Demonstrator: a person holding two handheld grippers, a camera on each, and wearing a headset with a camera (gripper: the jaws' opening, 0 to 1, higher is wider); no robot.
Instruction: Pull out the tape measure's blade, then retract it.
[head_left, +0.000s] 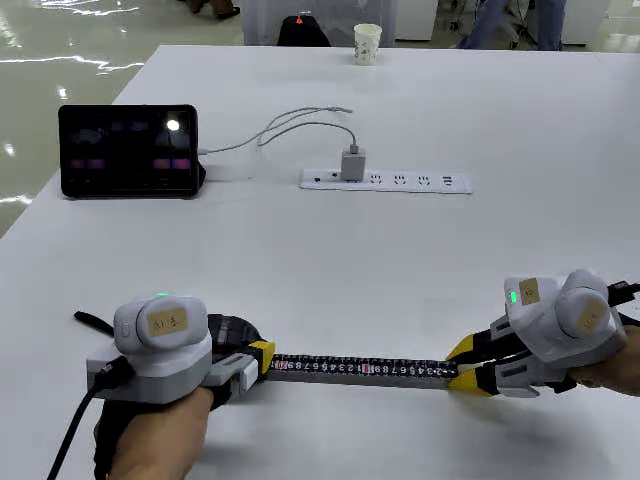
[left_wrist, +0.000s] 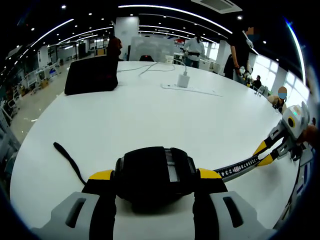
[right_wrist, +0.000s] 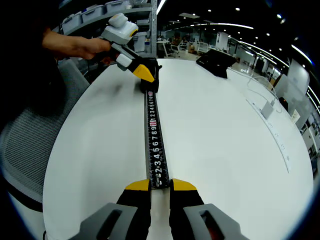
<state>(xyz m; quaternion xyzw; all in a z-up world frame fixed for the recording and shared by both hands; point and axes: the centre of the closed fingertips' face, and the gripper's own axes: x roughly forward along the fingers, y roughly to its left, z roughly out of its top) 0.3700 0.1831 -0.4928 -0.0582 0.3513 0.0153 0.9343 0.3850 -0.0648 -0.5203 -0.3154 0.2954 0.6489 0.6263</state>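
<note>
Along the near edge of the white table, the left gripper is clamped on the black tape measure case, one yellow-tipped jaw on each side of it. The left gripper view shows this grasp plainly, while in the head view the gripper's grey body covers much of the case. A black wrist strap trails from the case across the tabletop to the left.

The blade runs out of the case to the right, low over the table. Its free end is pinched between the closed jaws of the right gripper. The right gripper view shows that end sitting between the yellow tips and makes the printed numerals easy to read, counting up toward the case. In the head view they are small.

Farther in, near the table's middle, lies a white power strip with a white charger plugged into its left end. A pale cable loops from it to a dark tablet propped upright on the left.

A paper cup stands at the far edge. The left gripper view also shows people standing beyond that edge.
</note>
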